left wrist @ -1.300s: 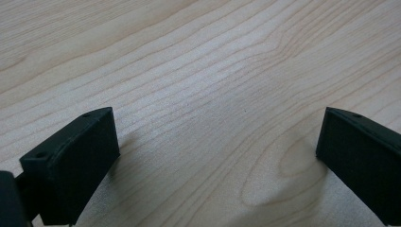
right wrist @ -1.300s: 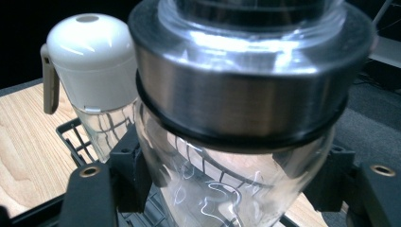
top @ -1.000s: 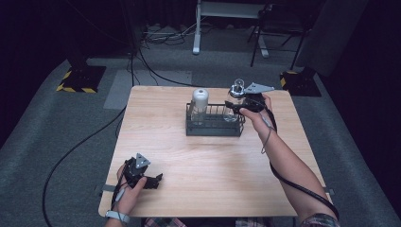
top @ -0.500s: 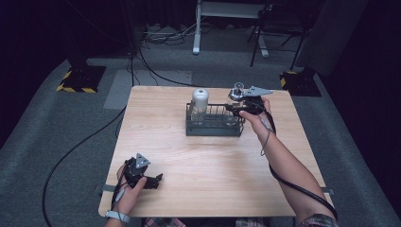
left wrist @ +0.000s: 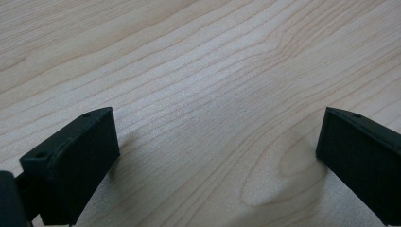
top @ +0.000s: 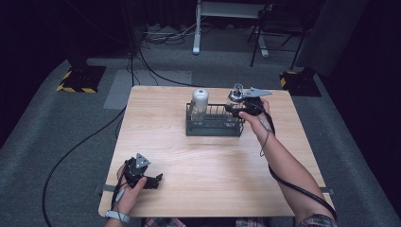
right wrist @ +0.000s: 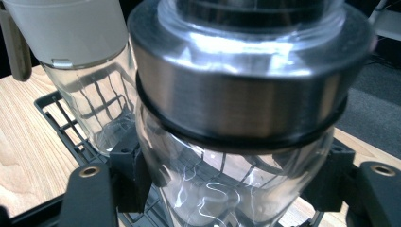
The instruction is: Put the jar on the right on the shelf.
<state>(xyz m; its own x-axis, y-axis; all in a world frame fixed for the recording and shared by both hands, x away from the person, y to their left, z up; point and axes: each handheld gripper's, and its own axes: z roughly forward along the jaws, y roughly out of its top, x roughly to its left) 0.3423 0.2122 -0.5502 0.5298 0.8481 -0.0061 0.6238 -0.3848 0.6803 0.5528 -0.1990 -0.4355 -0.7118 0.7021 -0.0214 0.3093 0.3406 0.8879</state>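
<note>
Right gripper (right wrist: 227,189) clamps your jar (right wrist: 236,118) over the rack (top: 213,124); left gripper (left wrist: 217,156) rests wide open, empty, on the worktop (top: 213,165).

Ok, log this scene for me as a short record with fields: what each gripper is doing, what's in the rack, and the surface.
surface: light wooden table
rack: black wire rack at the far middle of the table
in rack: clear glass bottle with white cap, upright at its left end
right gripper: shut on clear glass jar with steel collar, at the rack's right end
left gripper: open, nothing between its jaws, low over the table's near left
</note>
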